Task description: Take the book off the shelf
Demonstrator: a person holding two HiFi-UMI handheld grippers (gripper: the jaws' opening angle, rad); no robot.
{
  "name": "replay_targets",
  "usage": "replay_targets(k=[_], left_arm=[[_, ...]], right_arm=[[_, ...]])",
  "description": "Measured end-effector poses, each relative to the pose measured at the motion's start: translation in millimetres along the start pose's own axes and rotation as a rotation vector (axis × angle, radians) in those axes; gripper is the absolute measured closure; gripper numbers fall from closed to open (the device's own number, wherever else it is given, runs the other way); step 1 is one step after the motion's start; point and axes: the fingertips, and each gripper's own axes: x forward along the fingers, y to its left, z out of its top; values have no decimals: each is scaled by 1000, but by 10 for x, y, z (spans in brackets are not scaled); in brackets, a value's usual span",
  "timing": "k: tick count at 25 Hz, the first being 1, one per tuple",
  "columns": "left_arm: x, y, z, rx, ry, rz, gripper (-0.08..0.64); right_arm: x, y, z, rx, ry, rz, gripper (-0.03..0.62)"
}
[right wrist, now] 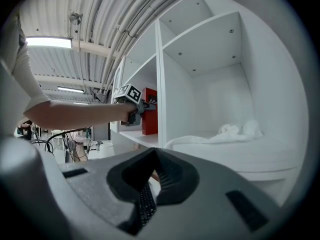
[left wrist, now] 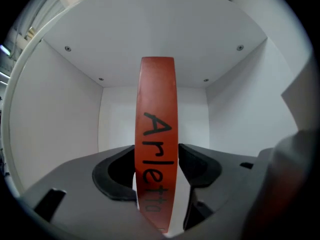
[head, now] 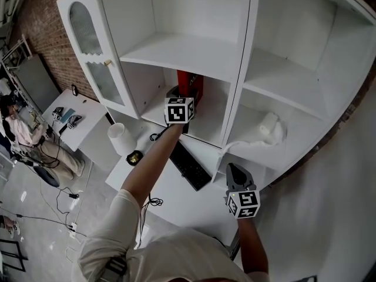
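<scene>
White shelving [head: 194, 51] fills the view ahead, with a brick wall [head: 41, 22] off to the left and a glazed cabinet door [head: 94, 57] swung open beside it. My left arm [head: 147, 169] is stretched out straight, reaching into the lower middle compartment, where my left gripper [head: 178, 96] meets the book [head: 194, 86]. The book stands upright on the shelf board. It is red, with its spine toward me and black lettering beginning "Arlett" running down it. My left jaws are clamped on it low down, one pad against each cover, parted only by the book's thickness. Below, a black keyboard [head: 191, 166] lies on the white desk [head: 176, 198]. My right gripper [head: 234, 170] hangs lower, drawn back near my body, jaws together and holding nothing. It faces the right-hand compartment, where a crumpled white cloth [head: 267, 131] lies.
</scene>
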Motion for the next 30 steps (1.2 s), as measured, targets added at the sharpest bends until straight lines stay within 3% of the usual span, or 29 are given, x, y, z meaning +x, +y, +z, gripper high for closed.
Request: replay_targets(k=[9, 15, 30], left_arm=[[200, 82, -6, 19, -5, 30, 330], [248, 61, 11, 38, -18, 2, 395], [-102, -17, 16, 73, -59, -60, 411]], right_arm=[[-57, -104, -107, 21, 18, -31, 589], [-57, -118, -135, 14, 34, -33, 589], [15, 76, -83, 8, 31, -27, 589]])
